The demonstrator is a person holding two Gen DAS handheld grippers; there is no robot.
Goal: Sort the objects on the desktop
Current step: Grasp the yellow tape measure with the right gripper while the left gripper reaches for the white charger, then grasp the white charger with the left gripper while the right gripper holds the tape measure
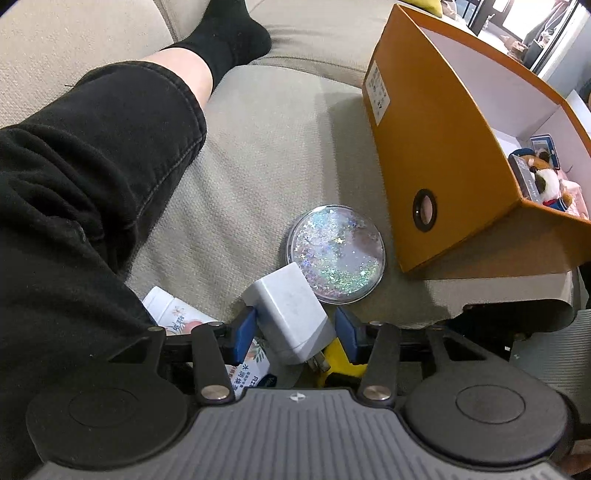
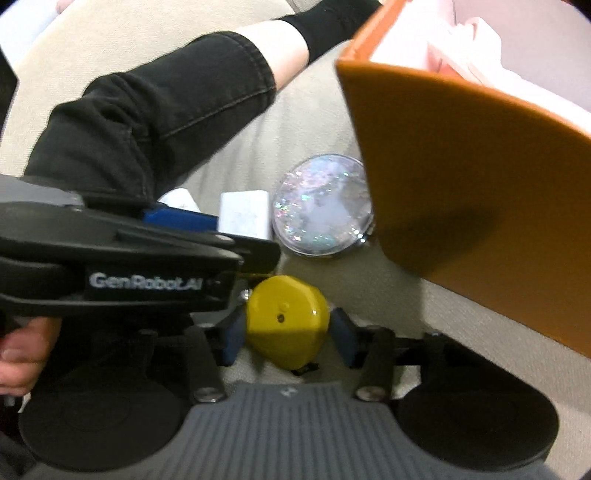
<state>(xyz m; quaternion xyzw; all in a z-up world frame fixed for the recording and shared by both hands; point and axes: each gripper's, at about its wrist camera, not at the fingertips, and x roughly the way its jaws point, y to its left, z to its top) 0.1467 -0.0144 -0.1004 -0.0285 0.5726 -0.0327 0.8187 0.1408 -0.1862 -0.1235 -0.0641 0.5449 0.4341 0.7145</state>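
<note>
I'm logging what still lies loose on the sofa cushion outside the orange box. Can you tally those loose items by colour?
White: 2, the charger plug and the small printed bottle
Yellow: 1, the rounded gadget
Clear with glitter: 1, the round disc
Total: 4

The orange box and its contents are not counted.

Soft, even indoor light fills both views. The left wrist view is sharp, with daylight glare from a window (image 1: 517,22) in its top right corner. The orange box (image 1: 443,155) casts a soft shadow on the sofa cushion (image 1: 258,155). The right wrist view is smeared by motion blur. Fisheye bending curves straight edges towards the borders.
</note>
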